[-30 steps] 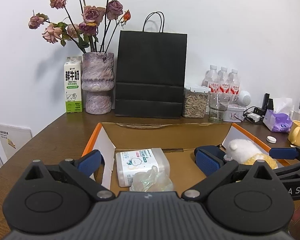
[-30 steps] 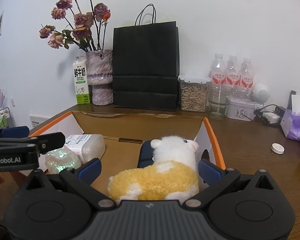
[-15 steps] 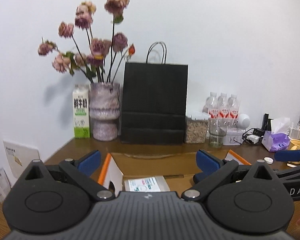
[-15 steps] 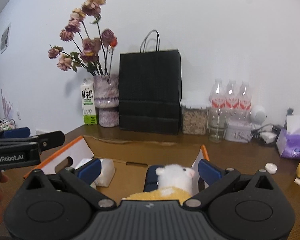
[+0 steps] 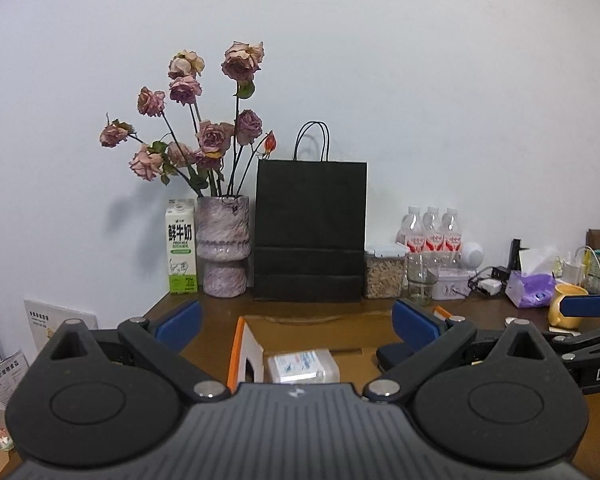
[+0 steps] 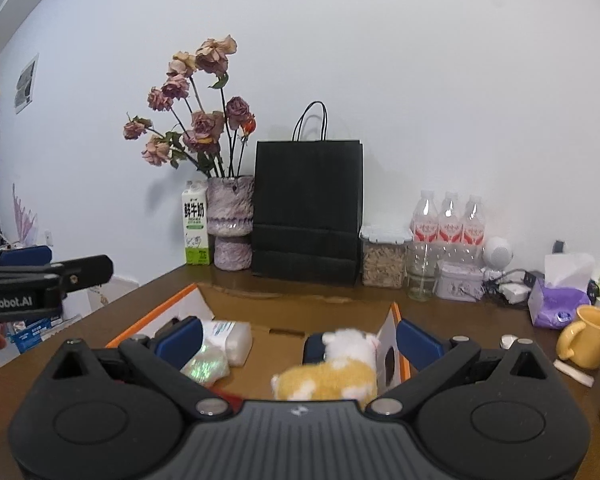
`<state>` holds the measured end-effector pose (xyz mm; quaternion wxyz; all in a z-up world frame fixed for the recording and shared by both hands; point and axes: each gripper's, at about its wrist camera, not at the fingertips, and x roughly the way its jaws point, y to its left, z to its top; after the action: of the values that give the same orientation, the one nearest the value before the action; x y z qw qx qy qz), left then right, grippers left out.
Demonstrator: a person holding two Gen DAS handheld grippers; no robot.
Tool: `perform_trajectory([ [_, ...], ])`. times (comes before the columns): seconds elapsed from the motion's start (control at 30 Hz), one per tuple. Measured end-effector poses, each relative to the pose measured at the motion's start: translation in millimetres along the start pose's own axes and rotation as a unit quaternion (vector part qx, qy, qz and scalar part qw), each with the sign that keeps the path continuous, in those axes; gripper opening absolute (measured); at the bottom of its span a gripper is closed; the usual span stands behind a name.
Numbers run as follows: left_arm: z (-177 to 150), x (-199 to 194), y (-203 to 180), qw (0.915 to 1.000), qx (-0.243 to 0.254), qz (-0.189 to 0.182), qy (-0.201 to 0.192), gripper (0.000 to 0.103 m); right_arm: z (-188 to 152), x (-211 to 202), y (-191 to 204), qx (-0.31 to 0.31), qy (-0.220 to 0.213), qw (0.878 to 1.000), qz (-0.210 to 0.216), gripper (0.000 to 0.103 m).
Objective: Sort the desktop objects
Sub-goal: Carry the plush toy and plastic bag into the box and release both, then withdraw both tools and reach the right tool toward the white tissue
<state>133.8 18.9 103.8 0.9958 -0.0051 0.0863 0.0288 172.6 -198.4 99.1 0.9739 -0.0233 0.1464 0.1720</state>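
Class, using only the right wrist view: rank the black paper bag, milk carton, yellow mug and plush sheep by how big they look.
1. black paper bag
2. plush sheep, though nearness to the camera inflates it
3 and 4. milk carton and yellow mug look alike; unranked.

the box (image 6: 236,304) is open from above. inside, the plush (image 6: 332,372) fills the right side, the wipes (image 6: 228,336) the left; bare floor lies between. the bag (image 6: 308,208) and vase (image 6: 230,224) block the rear.

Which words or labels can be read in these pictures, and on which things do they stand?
"鲜牛奶": milk carton.
"enRobot.AI" (start cut off): side of the left gripper.
"DA" (rest cut off): side of the right gripper.
Bottle labels, wipes pack, leaflets: too small or blurred.
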Motion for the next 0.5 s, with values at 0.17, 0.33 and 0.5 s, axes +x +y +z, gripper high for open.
perform_trajectory([
  [0.17,-18,-25,8,0.9998,-0.001,0.000,0.021,0.103,-23,-24,4,0.006,0.023,1.000,0.004,0.103],
  [0.33,-40,-42,20,0.9987,-0.008,0.006,0.051,0.103,-48,-40,6,0.010,0.049,0.999,0.000,0.103],
  [0.5,-62,-57,27,0.9971,-0.008,0.005,0.075,0.103,-72,-52,10,0.009,0.072,0.997,0.002,0.103],
])
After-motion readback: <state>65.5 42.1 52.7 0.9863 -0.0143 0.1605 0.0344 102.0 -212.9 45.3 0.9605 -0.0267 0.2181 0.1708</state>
